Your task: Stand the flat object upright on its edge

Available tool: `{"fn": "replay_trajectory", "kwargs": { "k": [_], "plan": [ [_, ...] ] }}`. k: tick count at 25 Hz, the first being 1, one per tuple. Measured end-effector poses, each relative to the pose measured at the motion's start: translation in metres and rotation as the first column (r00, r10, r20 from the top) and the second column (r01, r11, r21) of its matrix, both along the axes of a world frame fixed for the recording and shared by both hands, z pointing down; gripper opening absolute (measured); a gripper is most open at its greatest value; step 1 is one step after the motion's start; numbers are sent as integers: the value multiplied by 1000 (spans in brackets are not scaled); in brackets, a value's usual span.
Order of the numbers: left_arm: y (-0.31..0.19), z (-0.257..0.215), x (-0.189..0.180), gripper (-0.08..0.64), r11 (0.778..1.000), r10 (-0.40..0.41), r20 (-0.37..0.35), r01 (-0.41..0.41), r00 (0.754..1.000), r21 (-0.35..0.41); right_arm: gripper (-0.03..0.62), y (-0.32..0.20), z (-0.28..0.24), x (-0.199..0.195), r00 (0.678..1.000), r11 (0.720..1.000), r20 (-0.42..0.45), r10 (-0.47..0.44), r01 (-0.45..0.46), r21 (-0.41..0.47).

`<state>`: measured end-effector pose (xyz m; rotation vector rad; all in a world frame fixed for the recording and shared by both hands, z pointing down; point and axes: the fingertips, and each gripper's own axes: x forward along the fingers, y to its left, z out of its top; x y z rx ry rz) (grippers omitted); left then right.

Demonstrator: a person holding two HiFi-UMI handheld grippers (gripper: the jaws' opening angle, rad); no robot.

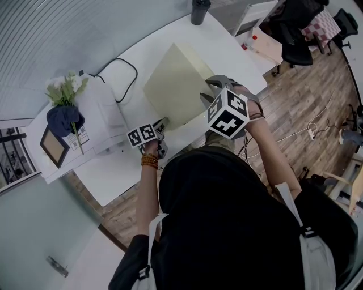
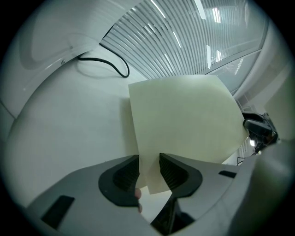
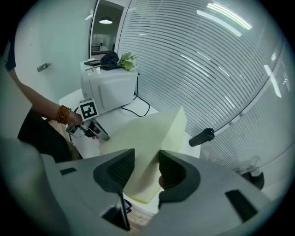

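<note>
A pale yellow foam slab (image 1: 176, 85) is tilted up steeply over the white table (image 1: 113, 175), with one broad face toward me. My left gripper (image 1: 163, 123) is shut on its near left corner. In the left gripper view the slab (image 2: 184, 120) rises between the jaws (image 2: 149, 170) and both pads press on it. My right gripper (image 1: 211, 90) is shut on the slab's near right edge. In the right gripper view the thick foam slab (image 3: 147, 133) fills the gap between the jaws (image 3: 146, 168), and the left gripper (image 3: 99, 133) shows at the slab's far corner.
A white box-like machine (image 1: 99, 116) stands at the table's left with flowers (image 1: 65, 90) and a picture frame (image 1: 54, 146) beside it. A black cable (image 1: 127, 73) loops behind the slab. A black cylinder (image 1: 199, 10) stands at the far edge. Wooden floor and chairs (image 1: 298, 34) lie to the right.
</note>
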<state>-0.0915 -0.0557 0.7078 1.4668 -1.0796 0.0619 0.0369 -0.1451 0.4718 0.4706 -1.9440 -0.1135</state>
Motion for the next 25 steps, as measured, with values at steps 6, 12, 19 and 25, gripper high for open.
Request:
{"fn": "replay_trajectory", "kwargs": {
  "k": [6,12,19,25],
  "plan": [
    [0,4,2,145,1000,-9,-19,9,1000,-15,160,9,-10,-14,999,999,-14,-43,44,28],
    [0,9,2,166,1000,0,-28,-1,1000,-30,160,22,-18,-26,997,996,-33,-75,76,36],
    [1,15,6,169,998,28,-22,-29,999,-51,160,42,-26,-52,989,989,-63,-136,139,56],
    [3,33,14,152,987,138,127,-125,982,-105,160,76,-31,-84,977,979,-64,-205,206,12]
  ]
}}
